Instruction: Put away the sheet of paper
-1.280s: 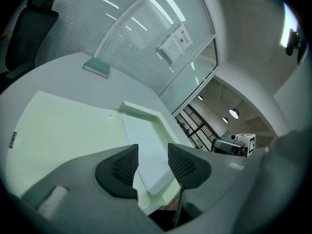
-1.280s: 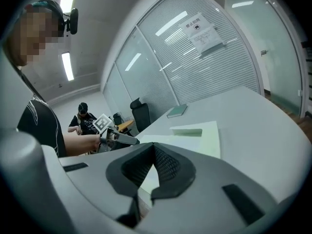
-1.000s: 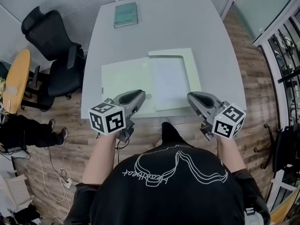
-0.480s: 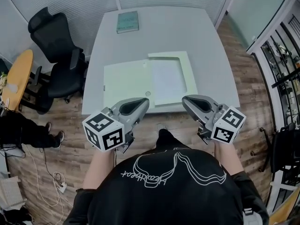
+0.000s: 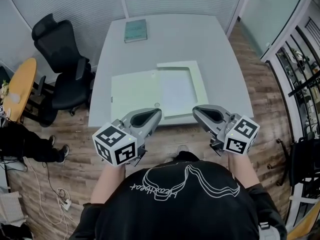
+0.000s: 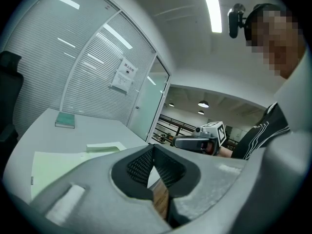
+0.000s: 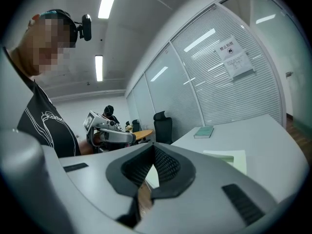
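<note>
A pale green folder (image 5: 135, 90) lies open on the grey table (image 5: 175, 44), its lid flap spread to the left. A white sheet of paper (image 5: 176, 90) rests in its right half. My left gripper (image 5: 158, 115) is shut and empty, held off the table's near edge below the folder. My right gripper (image 5: 196, 111) is also shut and empty, level with the left one near the table's front edge. Both point towards each other, and each shows in the other's gripper view: the right gripper (image 6: 195, 143) and the left gripper (image 7: 114, 136).
A teal book (image 5: 135, 30) lies at the table's far left. A black office chair (image 5: 62, 64) stands left of the table, beside a round yellow table (image 5: 20, 86). Glass partitions with blinds stand behind. Wooden floor lies on both sides and a railing (image 5: 300, 64) at right.
The left gripper has shut. Both grippers have drawn back from over the folder's near edge to just off the table's front edge, and the view has shifted back slightly.
</note>
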Available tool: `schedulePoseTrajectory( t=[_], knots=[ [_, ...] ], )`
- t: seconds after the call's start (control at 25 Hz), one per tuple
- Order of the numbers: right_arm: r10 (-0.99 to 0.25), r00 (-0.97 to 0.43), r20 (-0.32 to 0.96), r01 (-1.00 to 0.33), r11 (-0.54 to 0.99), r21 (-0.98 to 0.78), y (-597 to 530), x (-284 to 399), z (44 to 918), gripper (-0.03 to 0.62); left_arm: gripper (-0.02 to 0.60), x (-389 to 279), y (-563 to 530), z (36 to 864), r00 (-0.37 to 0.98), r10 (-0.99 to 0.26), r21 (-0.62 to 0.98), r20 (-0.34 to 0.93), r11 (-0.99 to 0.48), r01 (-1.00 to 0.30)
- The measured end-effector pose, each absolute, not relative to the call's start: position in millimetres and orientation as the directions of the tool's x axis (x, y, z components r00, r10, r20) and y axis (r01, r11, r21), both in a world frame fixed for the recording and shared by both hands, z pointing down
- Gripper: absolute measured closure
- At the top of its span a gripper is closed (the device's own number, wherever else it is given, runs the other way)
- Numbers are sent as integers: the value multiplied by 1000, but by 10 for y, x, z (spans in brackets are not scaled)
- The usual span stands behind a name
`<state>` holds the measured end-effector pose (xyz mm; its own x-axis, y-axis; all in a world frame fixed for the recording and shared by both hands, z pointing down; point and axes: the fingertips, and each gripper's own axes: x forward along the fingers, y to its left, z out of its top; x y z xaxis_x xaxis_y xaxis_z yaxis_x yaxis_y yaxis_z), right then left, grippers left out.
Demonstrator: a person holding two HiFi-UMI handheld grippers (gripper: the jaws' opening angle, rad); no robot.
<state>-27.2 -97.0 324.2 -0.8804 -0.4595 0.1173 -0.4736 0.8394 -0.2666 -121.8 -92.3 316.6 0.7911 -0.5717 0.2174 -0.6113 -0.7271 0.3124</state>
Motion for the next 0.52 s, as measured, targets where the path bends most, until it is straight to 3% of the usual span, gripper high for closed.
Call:
schedulePoseTrajectory(
  t=[0.52],
  knots=[
    [-450,-883,131,-468,843,-265,-1151,-285,3277,585,572,-1226,-1109,3177,790,-586,369,180,-704,-606]
  ],
)
